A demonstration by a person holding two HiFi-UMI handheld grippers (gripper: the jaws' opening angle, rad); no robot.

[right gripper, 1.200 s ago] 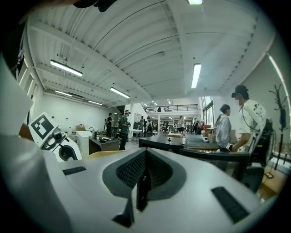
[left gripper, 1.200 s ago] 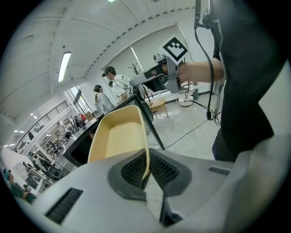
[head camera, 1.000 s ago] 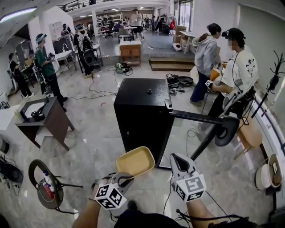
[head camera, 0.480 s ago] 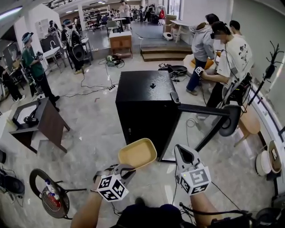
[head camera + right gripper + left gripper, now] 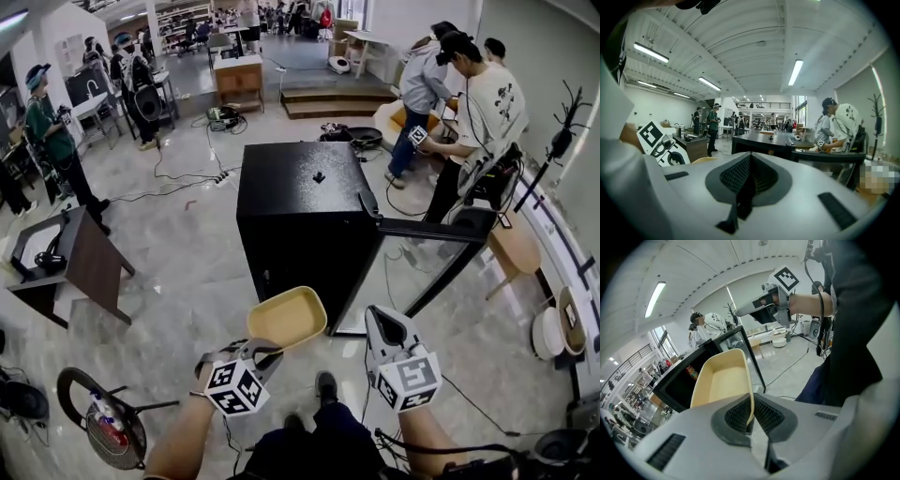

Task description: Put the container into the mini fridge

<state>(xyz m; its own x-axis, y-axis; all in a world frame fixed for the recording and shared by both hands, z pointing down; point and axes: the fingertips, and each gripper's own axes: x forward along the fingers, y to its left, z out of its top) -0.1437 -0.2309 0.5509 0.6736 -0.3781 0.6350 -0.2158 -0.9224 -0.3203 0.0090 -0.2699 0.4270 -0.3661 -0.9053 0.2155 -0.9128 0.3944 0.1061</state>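
Near the open fridge [image 5: 300,220], your left gripper [image 5: 267,350] clamps the container [image 5: 286,317] by its near rim; your right gripper [image 5: 381,316] is closed, empty.

There was one container [image 5: 287,317], one mini fridge [image 5: 295,216] with one glass door [image 5: 412,272], and two tongs: the left tongs [image 5: 267,349] and the right tongs [image 5: 380,313]. One dark surface [image 5: 89,258] and one coat stand [image 5: 548,155] stood nearby.

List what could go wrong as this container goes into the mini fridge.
1. The left claw pinches the container by one thin rim wall only; it might pivot or slip.
2. The open door juts out beside the mini fridge opening; the container or the right claw could knock it.
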